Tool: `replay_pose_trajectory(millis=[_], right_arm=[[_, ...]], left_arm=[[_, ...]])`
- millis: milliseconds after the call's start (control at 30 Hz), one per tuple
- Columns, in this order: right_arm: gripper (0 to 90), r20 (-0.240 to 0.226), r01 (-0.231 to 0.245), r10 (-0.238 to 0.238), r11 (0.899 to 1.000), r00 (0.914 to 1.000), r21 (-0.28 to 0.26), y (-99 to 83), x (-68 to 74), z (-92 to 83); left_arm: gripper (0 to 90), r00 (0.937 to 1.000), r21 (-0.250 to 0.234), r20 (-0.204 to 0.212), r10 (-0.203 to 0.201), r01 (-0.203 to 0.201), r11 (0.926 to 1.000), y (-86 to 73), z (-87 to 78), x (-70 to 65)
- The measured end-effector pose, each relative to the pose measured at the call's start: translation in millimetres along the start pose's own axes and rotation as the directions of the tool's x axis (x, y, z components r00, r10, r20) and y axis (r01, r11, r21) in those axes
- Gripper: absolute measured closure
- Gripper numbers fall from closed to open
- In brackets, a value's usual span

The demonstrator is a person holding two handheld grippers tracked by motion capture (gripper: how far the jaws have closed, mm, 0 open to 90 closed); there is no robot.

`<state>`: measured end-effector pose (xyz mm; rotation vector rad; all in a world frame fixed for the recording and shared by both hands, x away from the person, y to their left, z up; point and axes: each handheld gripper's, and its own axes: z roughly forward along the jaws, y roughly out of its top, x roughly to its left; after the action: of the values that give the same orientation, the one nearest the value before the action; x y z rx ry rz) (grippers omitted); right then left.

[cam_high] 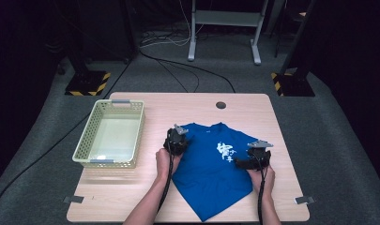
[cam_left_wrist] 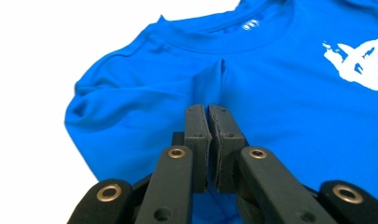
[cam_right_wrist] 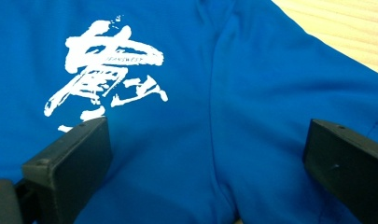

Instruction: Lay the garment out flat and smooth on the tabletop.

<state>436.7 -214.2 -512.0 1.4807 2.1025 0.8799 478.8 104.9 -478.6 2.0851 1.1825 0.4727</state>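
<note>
A light wooden table (cam_high: 131, 187) carries a blue T-shirt (cam_high: 211, 176) with white brush lettering, spread right of centre. A pale green plastic basket (cam_high: 95, 124) stands at the table's left, well apart from the shirt. The left gripper (cam_left_wrist: 208, 109) sits at the shirt's left shoulder, jaws closed, pinching a small ridge of fabric. The right gripper (cam_right_wrist: 200, 154) rests over the shirt's right side, jaws wide apart, gripping nothing.

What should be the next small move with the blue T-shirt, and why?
Probably close the right gripper on the cloth beneath it. The left gripper is already shut on a pinched fold of the blue T-shirt near the collar, while the right jaws stand wide open over the shirt, so only one side is held.
</note>
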Motion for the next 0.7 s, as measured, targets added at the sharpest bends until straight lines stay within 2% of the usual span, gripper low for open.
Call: replay_pose_trajectory(millis=[367,700], right_arm=[[1.2,0.003,-0.005,0.005,1.0,1.0,-0.001,0.0,0.0,0.0],[1.7,0.015,-0.014,0.014,1.0,0.9998,-0.003,0.0,-0.7,0.0]], left_arm=[[86.4,0.9975,-0.022,-0.054,-0.046,0.044,0.9988,-5.7,-13.5,24.2],[86.3,0.9913,-0.02,-0.098,-0.087,0.086,0.9961,-12.6,-19.1,39.8]])
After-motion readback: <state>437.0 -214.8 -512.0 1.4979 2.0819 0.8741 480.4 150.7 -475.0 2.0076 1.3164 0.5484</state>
